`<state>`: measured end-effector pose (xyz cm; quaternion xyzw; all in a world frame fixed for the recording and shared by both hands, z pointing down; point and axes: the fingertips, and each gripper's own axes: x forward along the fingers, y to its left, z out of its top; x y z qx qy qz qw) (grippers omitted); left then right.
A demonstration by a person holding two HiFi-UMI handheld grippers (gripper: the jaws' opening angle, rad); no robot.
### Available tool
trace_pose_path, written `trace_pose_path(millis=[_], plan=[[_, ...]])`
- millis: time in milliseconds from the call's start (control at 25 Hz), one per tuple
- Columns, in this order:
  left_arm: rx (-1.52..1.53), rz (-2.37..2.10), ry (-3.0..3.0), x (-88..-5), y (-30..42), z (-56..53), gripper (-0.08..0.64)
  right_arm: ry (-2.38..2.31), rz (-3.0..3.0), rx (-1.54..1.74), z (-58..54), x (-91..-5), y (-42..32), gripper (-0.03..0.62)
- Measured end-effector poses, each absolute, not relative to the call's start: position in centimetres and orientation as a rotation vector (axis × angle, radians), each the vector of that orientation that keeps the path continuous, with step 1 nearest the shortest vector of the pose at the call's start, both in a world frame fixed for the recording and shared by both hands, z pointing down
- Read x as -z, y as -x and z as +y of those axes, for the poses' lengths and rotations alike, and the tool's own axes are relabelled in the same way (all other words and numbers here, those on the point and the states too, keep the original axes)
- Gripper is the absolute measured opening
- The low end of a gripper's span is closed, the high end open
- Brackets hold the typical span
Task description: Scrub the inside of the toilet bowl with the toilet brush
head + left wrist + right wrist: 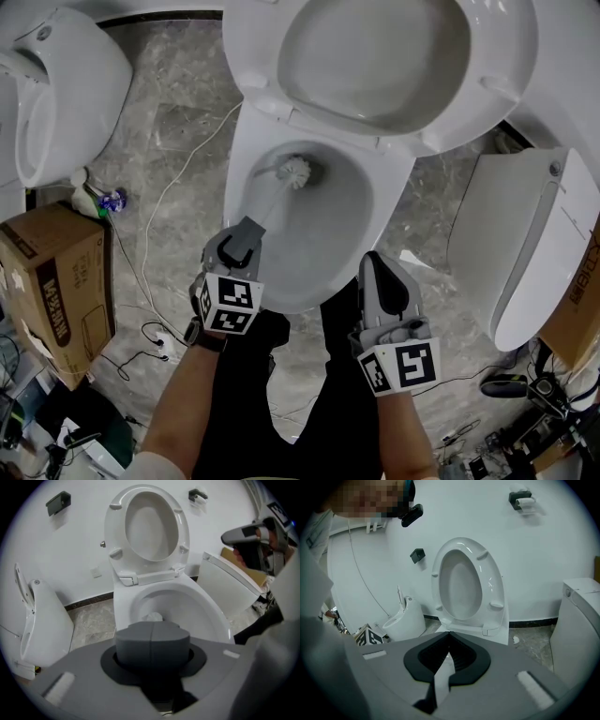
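Observation:
A white toilet (pixel 281 281) stands ahead with its seat and lid (pixel 375 66) raised. The toilet brush's white bristle head (pixel 296 172) rests low inside the bowl, near the drain, and its handle (pixel 272 208) slants back to my left gripper (pixel 248 230), which is shut on it. In the left gripper view the grey handle end (pixel 152 641) fills the jaws, with the brush head (pixel 153 617) beyond it in the bowl (pixel 206 611). My right gripper (pixel 380 281) hovers over the bowl's front right rim, shut and empty (pixel 449 633).
A second white fixture (pixel 56 94) stands at the left, and a third with a lid (pixel 534 244) at the right. A cardboard box (pixel 56 281), a small bottle (pixel 94 200) and cables (pixel 150 272) lie on the marble floor at the left. The person's black trouser legs (pixel 309 394) are below.

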<state>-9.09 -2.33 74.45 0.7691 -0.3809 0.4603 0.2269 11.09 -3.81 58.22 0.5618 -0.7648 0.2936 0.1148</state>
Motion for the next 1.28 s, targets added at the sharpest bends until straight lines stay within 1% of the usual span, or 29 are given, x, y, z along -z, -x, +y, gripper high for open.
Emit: trace_pose_path(millis=[600,1080,1280], plan=[[-1.478,-0.851,-2.133,-75.4,7.3,1.6,0.153,-1.671,-2.232,-0.878,-3.2,-57.4,-12.5,0.012],[-1.384,-0.821,-2.134,-76.2,4.5,1.0,0.153,-1.698,-2.201,-0.906,-2.8,-58.7,-13.4,0.012],[-1.288,-0.864,-2.115,-76.7,2.8,-0.3,0.153,-1.720,-2.197,-0.896,-3.4,-59.1,-14.1,0.012]])
